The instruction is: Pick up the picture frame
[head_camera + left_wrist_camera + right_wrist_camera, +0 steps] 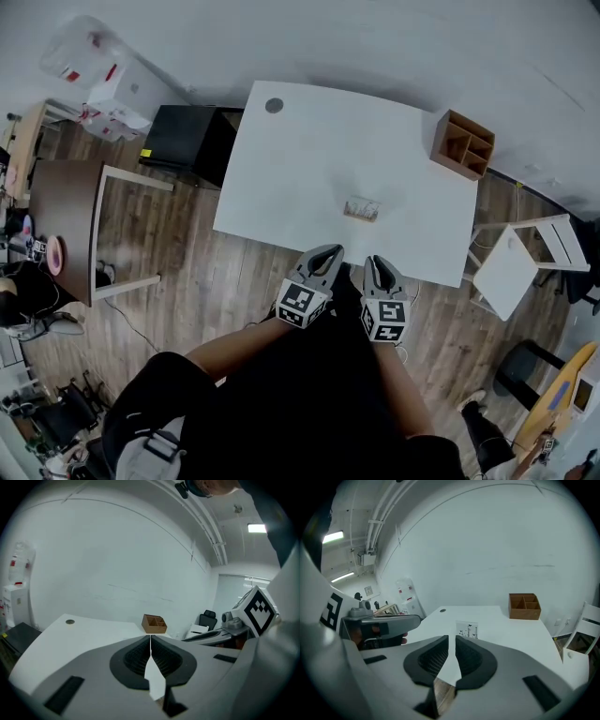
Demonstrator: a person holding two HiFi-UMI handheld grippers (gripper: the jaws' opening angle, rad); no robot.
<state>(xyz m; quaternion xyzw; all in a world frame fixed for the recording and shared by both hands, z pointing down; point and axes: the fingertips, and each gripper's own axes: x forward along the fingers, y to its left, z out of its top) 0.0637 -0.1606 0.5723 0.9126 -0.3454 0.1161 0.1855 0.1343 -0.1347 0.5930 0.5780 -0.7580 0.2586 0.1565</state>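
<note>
The picture frame point(362, 208) is a small clear stand-up frame with a printed card, upright near the front of the white table point(309, 159). In the right gripper view the frame point(468, 630) stands just beyond the jaw tips, apart from them. My left gripper point(325, 253) and right gripper point(377, 266) hang side by side just off the table's front edge, short of the frame. Left gripper point(150, 637): jaws meet at the tips, nothing between. Right gripper point(452, 638): jaws stand a thin slit apart, holding nothing. The frame is hidden in the left gripper view.
A wooden desk organiser point(462, 143) sits at the table's far right corner, and a round grommet point(274, 105) at the far left. A white chair point(525, 258) stands right of the table, a black cabinet point(187, 139) and a brown table point(66, 220) to the left.
</note>
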